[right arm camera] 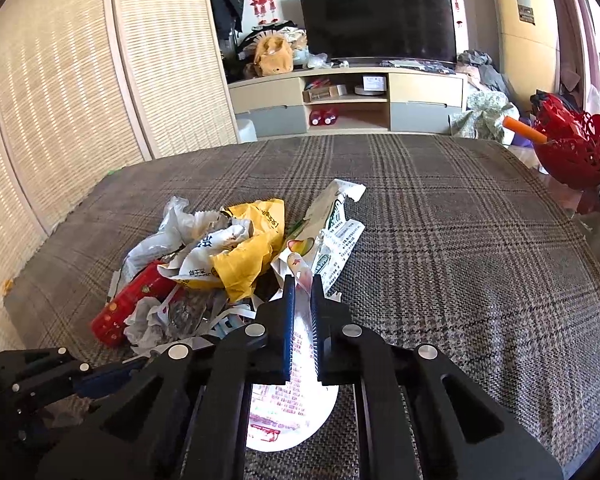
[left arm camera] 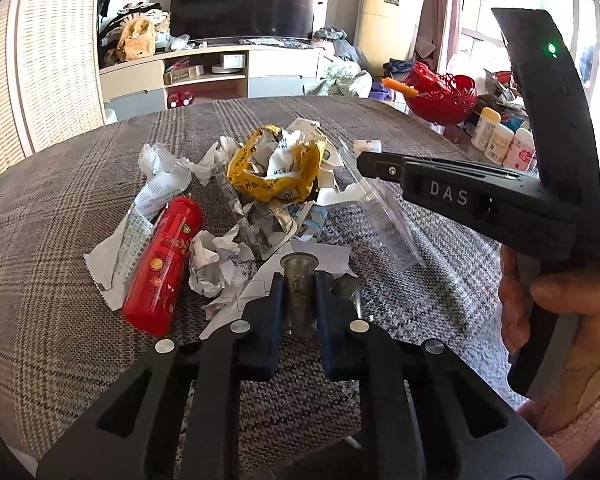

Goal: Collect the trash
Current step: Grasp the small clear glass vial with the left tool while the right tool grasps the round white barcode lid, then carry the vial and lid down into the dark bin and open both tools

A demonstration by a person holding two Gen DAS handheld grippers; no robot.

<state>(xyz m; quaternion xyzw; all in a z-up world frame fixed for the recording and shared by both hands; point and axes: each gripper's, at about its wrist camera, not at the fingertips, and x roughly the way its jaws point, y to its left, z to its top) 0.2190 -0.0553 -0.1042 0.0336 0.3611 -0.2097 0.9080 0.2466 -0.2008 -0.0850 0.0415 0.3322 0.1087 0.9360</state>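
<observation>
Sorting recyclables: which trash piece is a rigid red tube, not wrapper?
The red cylindrical container lying on its side, left of the crumpled pile; everything else is crumpled.

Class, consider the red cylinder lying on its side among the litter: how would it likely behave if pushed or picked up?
The red cylinder looks rigid and smooth, so it would probably keep its shape yet might slip in a grip. Lying on its side on the plaid cloth, it would likely roll if nudged sideways, though the crumpled paper beside it may stop it.
</observation>
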